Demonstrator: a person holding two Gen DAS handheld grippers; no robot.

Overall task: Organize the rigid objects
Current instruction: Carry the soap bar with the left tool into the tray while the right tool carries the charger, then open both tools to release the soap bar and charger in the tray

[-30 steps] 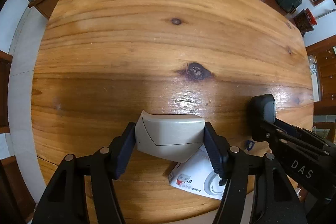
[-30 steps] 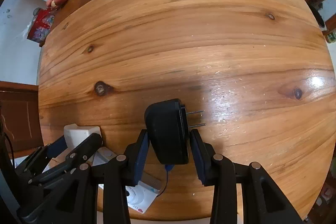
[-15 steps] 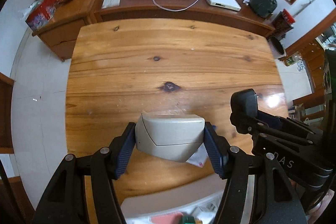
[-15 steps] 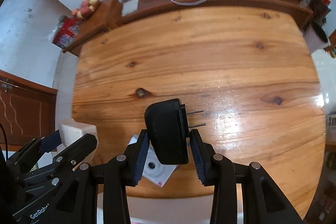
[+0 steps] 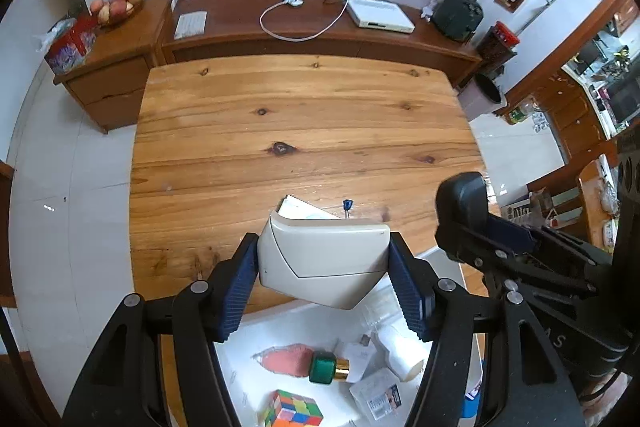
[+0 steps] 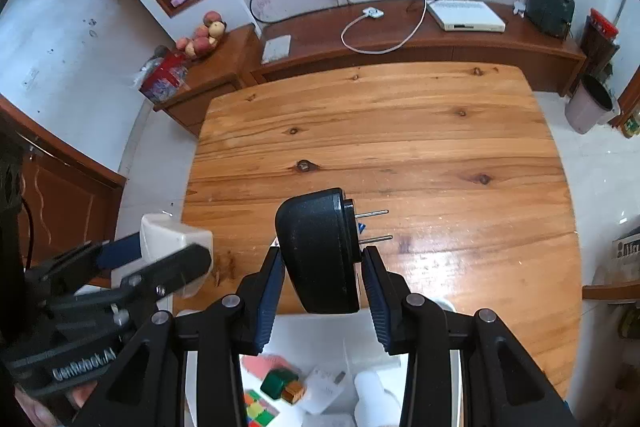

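Note:
My left gripper (image 5: 324, 263) is shut on a beige plastic box (image 5: 324, 259), held high above the near edge of the wooden table (image 5: 304, 123). My right gripper (image 6: 323, 267) is shut on a black plug adapter (image 6: 320, 251) whose two metal prongs point right. In the left wrist view that adapter (image 5: 462, 203) shows at the right; in the right wrist view the beige box (image 6: 172, 239) shows at the left. A white card (image 5: 298, 209) and a small blue piece (image 5: 347, 203) lie on the table behind the box.
Below the table's near edge is a white tray (image 5: 248, 339) holding a Rubik's cube (image 5: 294, 409), a green-capped bottle (image 5: 326, 367), a pink item (image 5: 288, 359) and white packets. A sideboard (image 5: 320, 35) stands beyond the table; a bin (image 6: 590, 103) stands on the floor at right.
Both grippers have risen well above the table with their objects still held. The table now looks much smaller, and the white tray of items has come into view below.

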